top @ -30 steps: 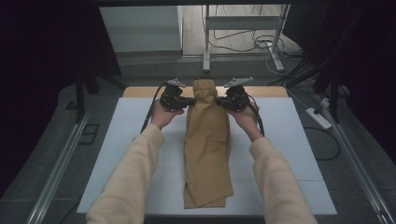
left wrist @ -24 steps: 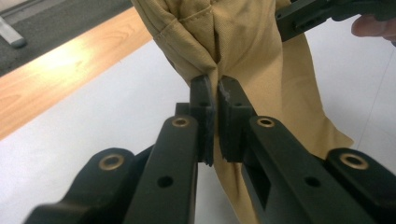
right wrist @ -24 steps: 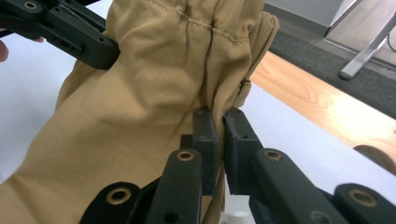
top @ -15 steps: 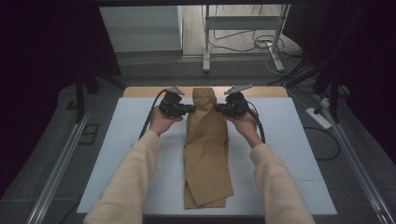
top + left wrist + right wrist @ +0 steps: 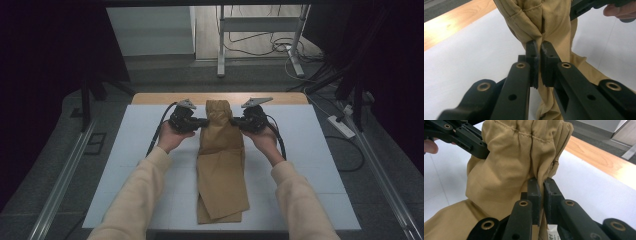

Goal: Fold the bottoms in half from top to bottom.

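Two grippers, one garment. Left gripper (image 5: 206, 122) and right gripper (image 5: 233, 121) at opposite edges of the tan trousers (image 5: 220, 165), up near the waistband end, far side of the white table cover (image 5: 310, 165). Jaws nearly together in both gripper views, pinching bunched fabric: left gripper (image 5: 540, 46) nipped on a gathered fold, right gripper (image 5: 541, 182) clamped on a seam edge, a white label (image 5: 552, 231) peeking just below it. Trousers lengthwise down the middle of the cover, legs folded together and trailing toward the near edge, waistband end close to the strip of bare wooden tabletop (image 5: 165, 98).

Compared with a second ago: both hands shifted farther from the person, toward the far side, and the top of the garment dragged along with them; waistband end now lifted and puckered between the two grips rather than flat. Lower legs much where they were, flat on the cover.

Reads as a pull to stretch and straighten the cloth, or the start of a lift ahead of a fold. Grip apparently secure on both sides; risk mainly of thin fabric slipping from one pinch under an uneven pull.
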